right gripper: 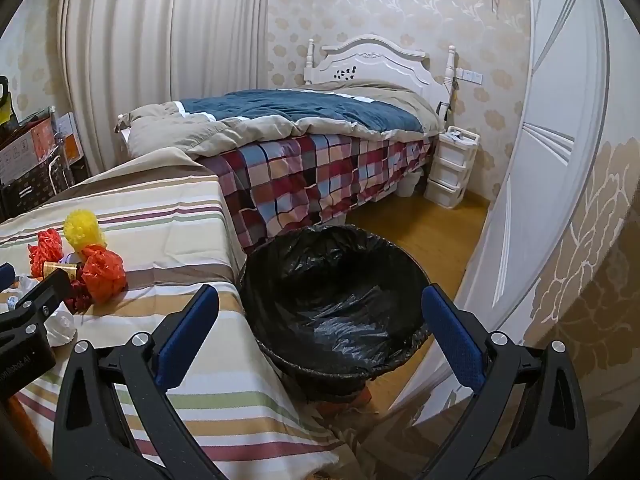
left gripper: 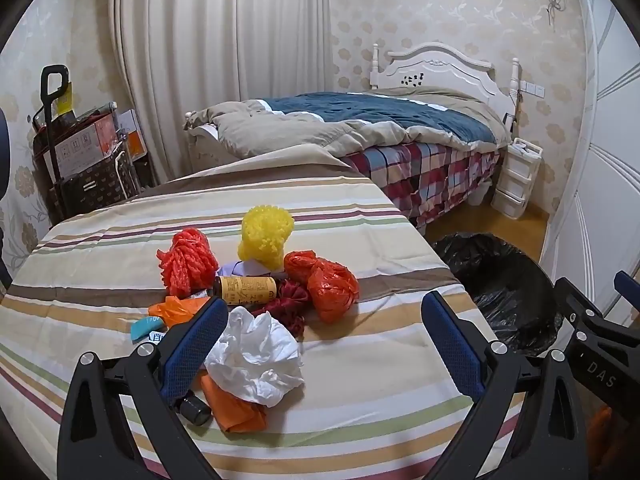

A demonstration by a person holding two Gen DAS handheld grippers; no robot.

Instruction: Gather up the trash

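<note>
Both the left gripper [left gripper: 328, 340] and right gripper [right gripper: 320, 332] hang spread and empty; the near crumpled white tissue [left gripper: 256, 360] looks light and soft, so pinch its bunched middle.

Glossy black plastic bin liner [right gripper: 336, 300]

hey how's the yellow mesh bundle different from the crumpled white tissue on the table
The yellow mesh bundle is bright, knobbly netting standing upright at the far side of the pile; the crumpled white tissue is smooth, creased and lies low at the near side, close to the left gripper. Both rest on the striped tablecloth.
</note>
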